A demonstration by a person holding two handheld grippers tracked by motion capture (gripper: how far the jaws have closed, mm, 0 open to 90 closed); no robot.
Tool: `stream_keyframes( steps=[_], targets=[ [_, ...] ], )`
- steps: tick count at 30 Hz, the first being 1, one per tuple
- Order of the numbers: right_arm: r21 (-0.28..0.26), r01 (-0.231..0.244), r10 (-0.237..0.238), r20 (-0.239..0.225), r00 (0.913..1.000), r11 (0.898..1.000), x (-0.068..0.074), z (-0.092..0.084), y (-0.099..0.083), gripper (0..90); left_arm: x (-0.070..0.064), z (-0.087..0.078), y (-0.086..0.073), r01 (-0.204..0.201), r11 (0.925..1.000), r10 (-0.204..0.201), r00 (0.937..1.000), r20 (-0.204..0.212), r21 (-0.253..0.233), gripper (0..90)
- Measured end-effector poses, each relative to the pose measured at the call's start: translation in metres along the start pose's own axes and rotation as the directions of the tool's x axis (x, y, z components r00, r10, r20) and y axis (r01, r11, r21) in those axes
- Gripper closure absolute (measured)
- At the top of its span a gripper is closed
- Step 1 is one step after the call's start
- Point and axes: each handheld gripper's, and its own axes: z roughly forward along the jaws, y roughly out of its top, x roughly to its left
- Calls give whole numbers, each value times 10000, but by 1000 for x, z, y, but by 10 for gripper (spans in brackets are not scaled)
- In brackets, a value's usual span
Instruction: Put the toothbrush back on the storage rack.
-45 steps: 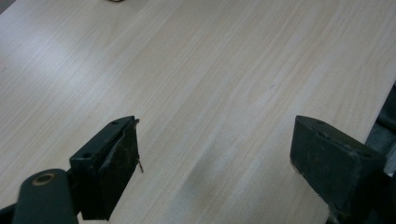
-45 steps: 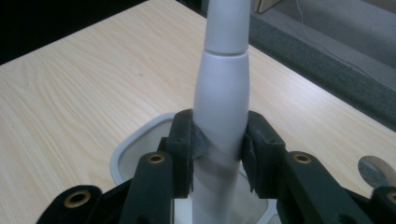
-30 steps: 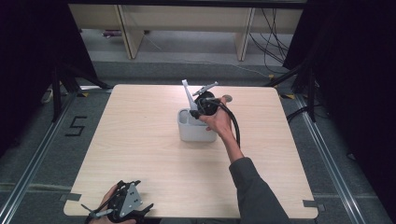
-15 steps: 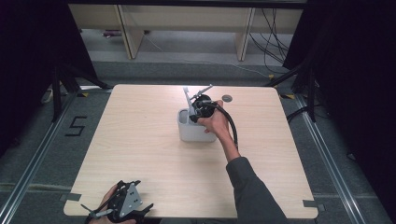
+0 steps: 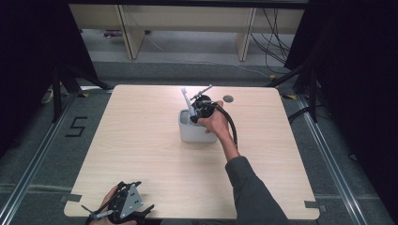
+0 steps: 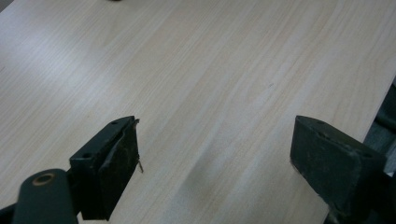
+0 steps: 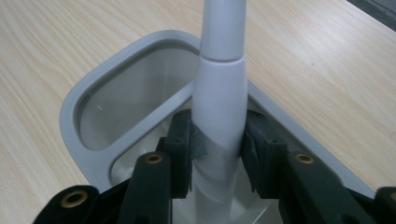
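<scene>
A white toothbrush (image 5: 186, 97) stands tilted, its lower end inside a pale grey two-compartment holder (image 5: 197, 134) at the table's middle back. My right gripper (image 5: 195, 112) is shut on it from the right. In the right gripper view the pads (image 7: 183, 144) press on both sides of the toothbrush's thick handle (image 7: 219, 84), just above the holder's rim (image 7: 74, 116). Its jaws have just been opening slightly, with the handle still between them. My left gripper (image 5: 133, 199) rests at the near left edge. Its jaws (image 6: 215, 163) stand wide open over bare wood.
The light wooden table (image 5: 141, 140) has a small dark round disc (image 5: 228, 98) behind and to the right of the holder. A black cable (image 5: 231, 126) arcs from the right gripper along the forearm. Dark floor and shelf legs lie beyond the far edge.
My right gripper has shifted left and down with the toothbrush, bringing its lower end into the holder. The left gripper has stayed put.
</scene>
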Motion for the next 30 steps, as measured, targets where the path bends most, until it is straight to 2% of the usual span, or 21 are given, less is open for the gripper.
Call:
stream_keyframes(
  steps=[1,4,5,6,7,9,11,12,13,14,16,17,19,20,22,25,26,27,28,30],
  targets=[
    [18,-97,97,-9,10000,10000,0,0,0,637,1,-1,0,-190,9997,189,9998,69,173,150],
    [-36,12,-11,161,9999,10000,-1,-3,-2,594,1,-1,0,-191,9997,190,9998,47,176,150],
    [61,-155,154,228,9996,9999,1,-6,-1,578,1,-1,0,-196,9996,195,9998,41,184,149],
    [41,-90,89,84,9999,10000,1,-7,-2,569,1,-1,0,-197,9996,196,9998,33,188,150],
    [122,-101,99,165,9998,9999,2,-9,-2,564,1,-1,0,-200,9996,199,9998,29,195,149],
    [-211,71,-69,70,10000,9998,1,-11,-4,544,1,-1,0,-202,9996,201,9998,25,205,150],
    [-185,-48,50,117,9999,9998,3,-19,-3,523,1,-1,0,-205,9996,205,9998,12,207,149],
    [-217,-32,31,-39,10000,9998,5,-22,-3,514,1,-1,0,-204,9996,204,9998,12,203,150],
    [-224,149,-148,82,9999,9996,6,-25,-3,504,1,-1,0,-200,9996,200,9998,12,188,150],
    [-271,450,-445,196,9988,9986,5,-27,-3,491,0,0,0,-7,10000,7,10000,-73,17,149],
    [-302,243,-235,266,9994,9992,7,-34,-5,476,0,0,0,29,10000,-29,10000,-52,-5,149],
    [-230,471,-461,412,9981,9986,5,-37,-6,468,1,-2,0,-178,9997,178,9998,6,192,149],
    [-598,200,-185,252,9995,9980,6,-41,-9,454,0,-1,0,-175,9997,175,9998,19,169,149],
    [-664,553,-536,278,9982,9963,3,-43,-10,452,0,-1,0,-189,9997,189,9998,16,173,150],
    [-996,306,-295,121,9995,9946,4,-46,-12,440,0,-1,0,-181,9997,183,9998,-100,164,149],
    [-1488,118,-117,17,9999,9888,4,-52,-18,424,1,-2,0,-203,9995,202,9998,76,234,150],
    [-1474,295,-292,42,9996,9886,3,-55,-19,421,1,-2,0,-204,9995,202,9998,76,228,149],
    [-1615,454,-456,21,9990,9858,1,-57,-21,418,0,-1,0,17,10000,-17,10000,13,80,150],
    [-1686,169,-174,-16,9998,9855,2,-59,-24,418,1,-2,0,-38,9998,38,10000,29,171,150],
    [-1872,293,-302,-21,9995,9819,1,-61,-28,412,2,-2,-1,14,9999,-15,10000,77,153,150]
  ],
)
